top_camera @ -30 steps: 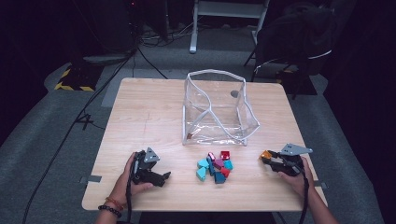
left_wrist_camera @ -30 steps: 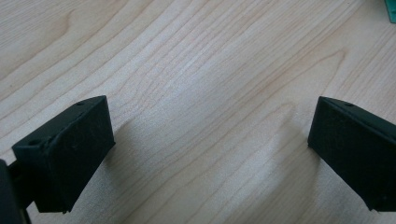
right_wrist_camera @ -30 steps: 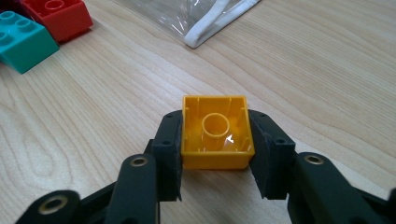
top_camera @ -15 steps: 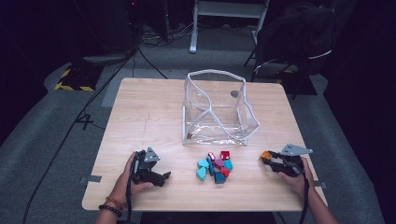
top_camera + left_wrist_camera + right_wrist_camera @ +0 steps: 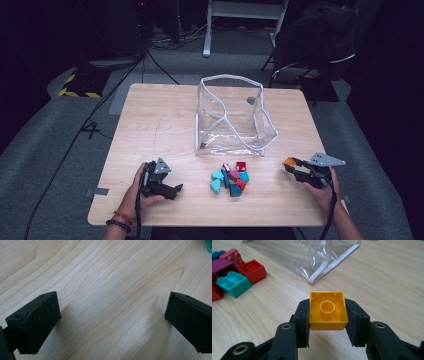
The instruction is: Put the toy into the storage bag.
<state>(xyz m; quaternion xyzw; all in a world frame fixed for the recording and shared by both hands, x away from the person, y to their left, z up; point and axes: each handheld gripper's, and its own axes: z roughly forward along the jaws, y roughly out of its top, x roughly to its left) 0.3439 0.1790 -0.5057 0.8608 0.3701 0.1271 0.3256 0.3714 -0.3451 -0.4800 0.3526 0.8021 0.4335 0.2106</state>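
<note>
Yellow brick [image 5: 328,310], a square toy block turned so its hollow underside with one round tube faced the camera, sat clamped between the two black jaws of the right tool [image 5: 328,315]. The pads pressed on its two opposite side walls, and in the right gripper view the block appeared to hang clear of the table [image 5: 387,277]. In the high view the right tool [image 5: 295,169] was held in the person's right hand [image 5: 322,192] near the table's right front edge, with the brick [image 5: 289,162] showing as an orange-yellow spot at its tip.

Ahead of the right tool and slightly to its left stood a clear plastic bag [image 5: 312,255] with a white trimmed rim, open at the top [image 5: 232,117]. Farther to the tool's left lay a pile of toy bricks [image 5: 230,179], well apart from the jaws; a teal brick [image 5: 233,283] and a red brick [image 5: 252,270] were the nearest of them, with a magenta one behind.

The left tool [image 5: 172,191] rested in the left hand [image 5: 140,187] on the other side of the pile. Its jaws stood wide apart over bare wood [image 5: 112,290], nothing between them.
</note>
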